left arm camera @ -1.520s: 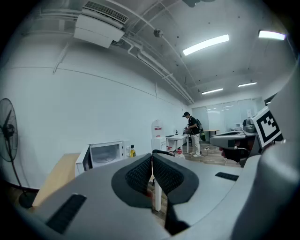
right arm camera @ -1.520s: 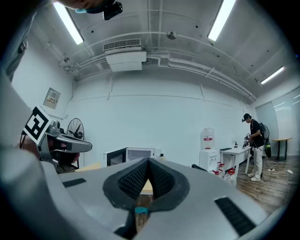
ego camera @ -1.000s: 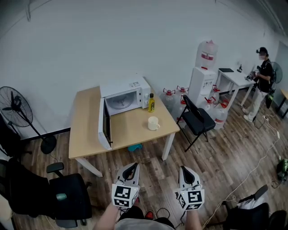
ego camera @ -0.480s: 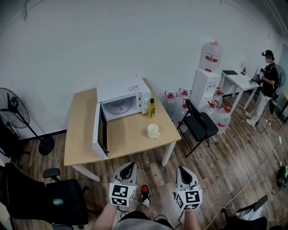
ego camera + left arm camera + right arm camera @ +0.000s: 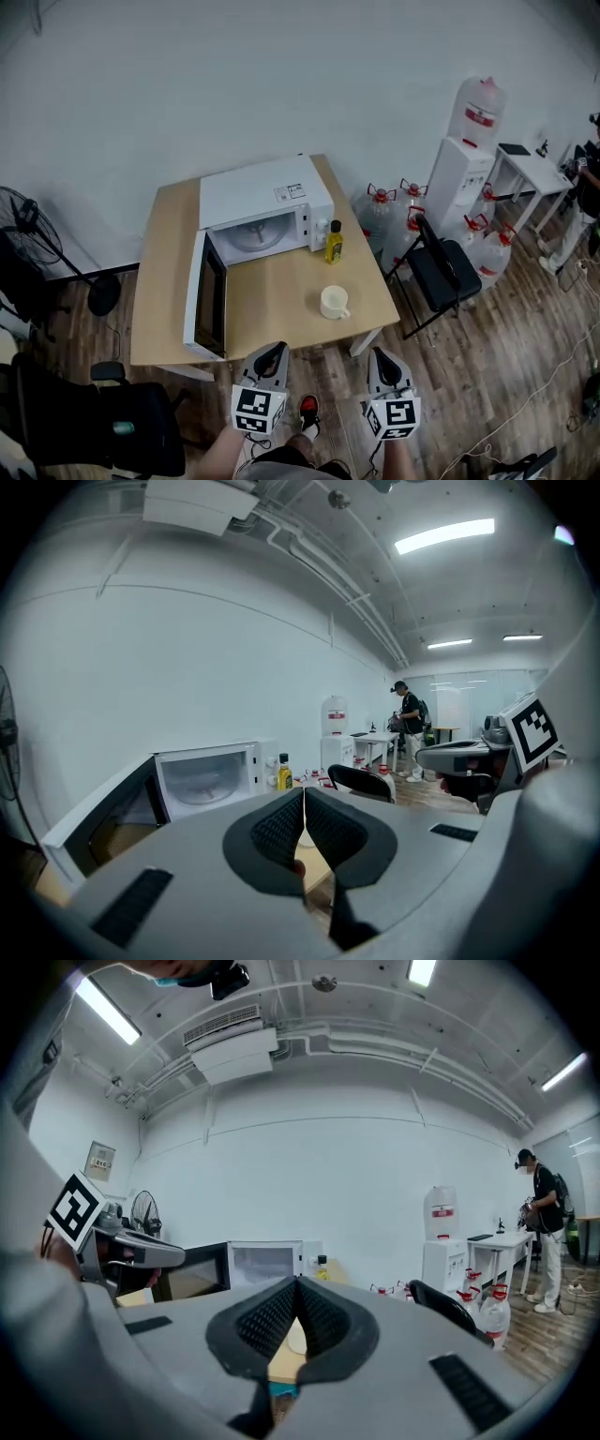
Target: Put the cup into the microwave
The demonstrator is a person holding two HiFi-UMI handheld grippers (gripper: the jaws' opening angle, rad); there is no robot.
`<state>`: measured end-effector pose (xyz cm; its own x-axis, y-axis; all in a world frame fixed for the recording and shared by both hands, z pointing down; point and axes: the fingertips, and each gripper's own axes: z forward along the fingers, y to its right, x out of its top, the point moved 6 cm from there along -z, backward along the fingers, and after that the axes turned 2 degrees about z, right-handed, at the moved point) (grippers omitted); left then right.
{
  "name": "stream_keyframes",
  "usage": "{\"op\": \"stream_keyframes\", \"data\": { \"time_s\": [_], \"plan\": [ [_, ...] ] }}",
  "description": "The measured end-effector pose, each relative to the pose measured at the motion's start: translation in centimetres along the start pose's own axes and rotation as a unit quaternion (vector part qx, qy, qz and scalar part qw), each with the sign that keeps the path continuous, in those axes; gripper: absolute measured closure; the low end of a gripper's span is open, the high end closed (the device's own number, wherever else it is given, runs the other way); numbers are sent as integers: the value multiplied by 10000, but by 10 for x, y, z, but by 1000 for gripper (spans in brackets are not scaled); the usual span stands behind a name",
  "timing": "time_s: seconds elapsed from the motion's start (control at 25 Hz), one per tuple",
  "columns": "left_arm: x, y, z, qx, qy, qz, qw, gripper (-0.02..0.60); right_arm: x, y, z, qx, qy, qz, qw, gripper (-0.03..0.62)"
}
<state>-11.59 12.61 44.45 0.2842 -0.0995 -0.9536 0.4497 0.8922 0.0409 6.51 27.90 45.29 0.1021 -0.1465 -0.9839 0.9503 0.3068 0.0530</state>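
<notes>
Your left gripper [image 5: 273, 349] and right gripper [image 5: 383, 356] both show jaws together, empty, short of the table [image 5: 272, 305]. The white cup [image 5: 334, 302] stands there, beside the open-doored microwave [image 5: 265, 192].

White cup [image 5: 335, 302] upright on table [image 5: 169, 281], handle prob. right; microwave [image 5: 265, 192] behind-left, door open.

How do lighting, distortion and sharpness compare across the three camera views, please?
Head view: even, soft light; microwave and cup sharp; room edges bow mildly. Left gripper view: heavy fisheye, black corners, ceiling light strip blown out. Right gripper view: same fisheye and black corners, ceiling lights glaring.
</notes>
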Motion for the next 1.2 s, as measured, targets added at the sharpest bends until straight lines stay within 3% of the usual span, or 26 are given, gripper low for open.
{"op": "stream_keyframes", "data": {
  "time_s": [0.4,0.8,0.84,0.92,1.04,1.2],
  "plan": [
    [-28,-41,90,38,-498,-167,9986,555,-44,31,103,146,-585,175,9980,579],
    [-68,-59,139,-23,-942,-291,9951,555,-105,43,166,415,-1173,91,9922,577],
    [-70,-61,142,-17,-977,-306,9947,555,-110,43,171,490,-1224,94,9912,557],
    [-74,-66,148,5,-1029,-329,9942,555,-121,43,179,634,-1339,99,9889,426],
    [-81,-73,153,32,-1104,-353,9933,555,-137,43,189,773,-1485,49,9859,370],
    [-92,-81,159,97,-1208,-419,9917,555,-154,43,198,832,-1617,-4,9833,353]
  ]
}}
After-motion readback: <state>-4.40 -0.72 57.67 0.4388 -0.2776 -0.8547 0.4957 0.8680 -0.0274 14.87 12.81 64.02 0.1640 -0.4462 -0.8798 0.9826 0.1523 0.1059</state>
